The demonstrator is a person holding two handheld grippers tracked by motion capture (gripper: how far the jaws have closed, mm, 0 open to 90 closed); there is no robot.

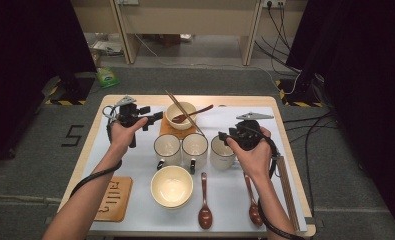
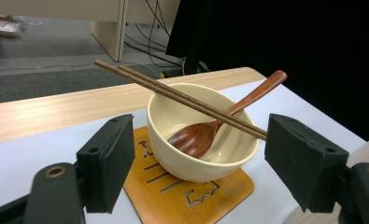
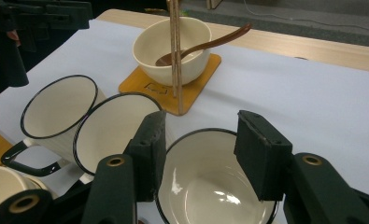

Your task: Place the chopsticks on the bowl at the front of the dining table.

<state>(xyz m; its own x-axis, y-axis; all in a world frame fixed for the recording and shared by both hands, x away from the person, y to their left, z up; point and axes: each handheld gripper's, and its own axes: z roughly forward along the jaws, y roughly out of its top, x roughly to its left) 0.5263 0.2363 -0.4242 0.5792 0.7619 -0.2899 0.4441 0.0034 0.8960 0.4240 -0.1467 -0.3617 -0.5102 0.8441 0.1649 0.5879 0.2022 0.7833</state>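
Two grippers are up and both are spread wide, holding nothing. My left gripper (image 2: 191, 163) faces the far bowl (image 2: 202, 133) on its wooden coaster (image 2: 191, 198), where the chopsticks (image 2: 182, 95) lie across the rim above the spoon (image 2: 219, 122) leaning inside. My right gripper (image 3: 198, 156) hangs over the rightmost mug (image 3: 215, 186), its jaws straddling the far rim. I judge the mug is next: I should lower until one jaw is inside the wall and one outside, close squarely, and lift straight so it clears the middle mug (image 3: 109, 126) beside it.
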